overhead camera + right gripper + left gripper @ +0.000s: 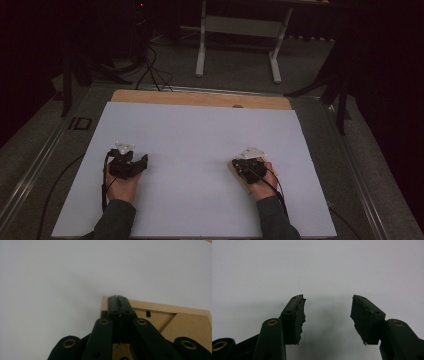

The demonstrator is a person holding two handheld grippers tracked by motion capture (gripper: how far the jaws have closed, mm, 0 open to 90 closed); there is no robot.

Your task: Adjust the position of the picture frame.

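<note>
White tabletop point(200, 140): a wooden board point(175, 320) lies directly under the right hand-held gripper point(117, 298), jaws pressed together; left hand-held gripper point(327, 312), spread, sits well apart.

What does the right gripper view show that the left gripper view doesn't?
Right gripper view: the right gripper with its jaws shut, lying over a light wooden board with a small dark slot.
Left gripper view: the left gripper with its jaws wide apart, nothing between them, and ragged pads.
Both: the plain white sheet ahead of the jaws.
</note>
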